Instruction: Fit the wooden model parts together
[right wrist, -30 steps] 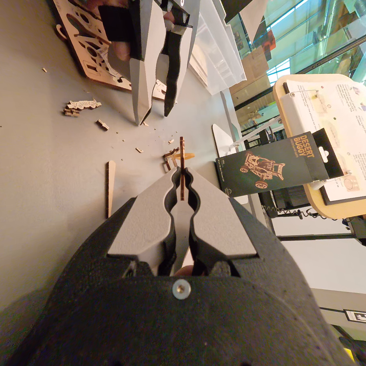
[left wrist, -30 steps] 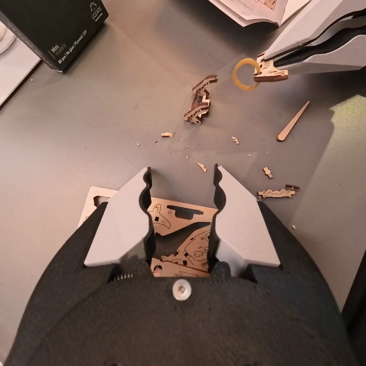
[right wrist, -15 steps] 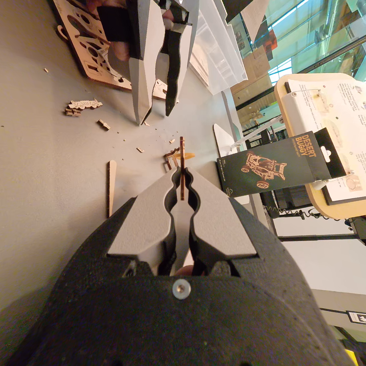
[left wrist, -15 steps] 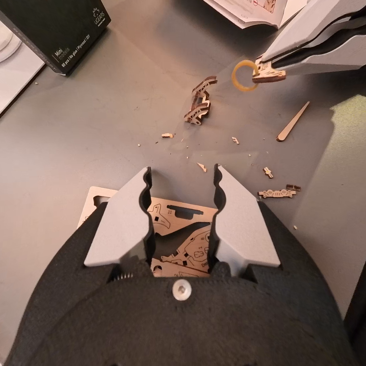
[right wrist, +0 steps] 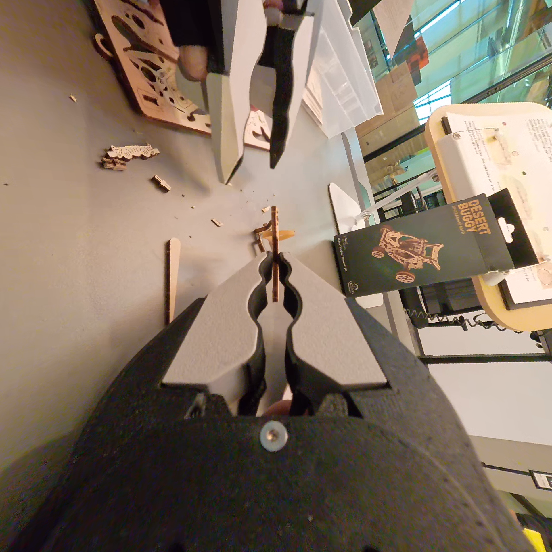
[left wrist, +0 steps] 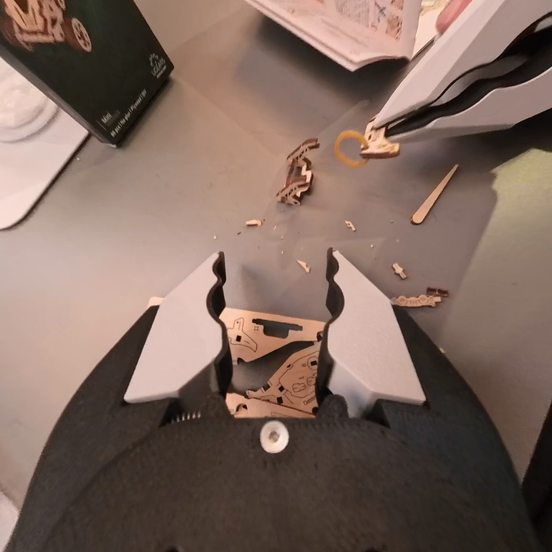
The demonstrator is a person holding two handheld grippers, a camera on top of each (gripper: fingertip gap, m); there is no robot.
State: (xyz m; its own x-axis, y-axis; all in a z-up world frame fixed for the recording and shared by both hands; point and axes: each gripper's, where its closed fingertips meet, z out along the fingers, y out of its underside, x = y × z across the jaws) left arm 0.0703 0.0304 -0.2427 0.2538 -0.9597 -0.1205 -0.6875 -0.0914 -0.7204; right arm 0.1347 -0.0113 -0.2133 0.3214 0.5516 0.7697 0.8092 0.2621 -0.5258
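Note:
My right gripper (right wrist: 275, 257) is shut on a thin flat wooden part (right wrist: 275, 254), held edge-on above the grey table (right wrist: 74, 239). A yellow rubber band (right wrist: 279, 234) hangs on the part's tip. The left wrist view shows the same held part (left wrist: 379, 145) and band (left wrist: 350, 148) at the upper right. A partly built wooden assembly (left wrist: 297, 176) lies on the table beside the band. My left gripper (left wrist: 274, 257) is open with nothing between its pads. It hovers over the far edge of a laser-cut plywood sheet (left wrist: 274, 331). It also shows in the right wrist view (right wrist: 251, 170).
A tapered wooden stick (left wrist: 433, 195), a small peg (left wrist: 399, 271), a flat decorated strip (left wrist: 418, 300) and wood chips lie on the table. A dark model box (left wrist: 89, 68) stands at the far left, an open instruction booklet (left wrist: 343, 30) at the far edge, a clear plastic tray (right wrist: 343, 74) beyond. One gripper's finger ends stand about 9 cm off the other's. My left tips are roughly 5 cm from the small peg (left wrist: 399, 271). It is also in sight in the right wrist view (right wrist: 163, 182).
My left gripper has moved forward and a little left over the sheet, still open. My right gripper keeps its hold on the wooden part with the band and has sunk slightly toward the table.

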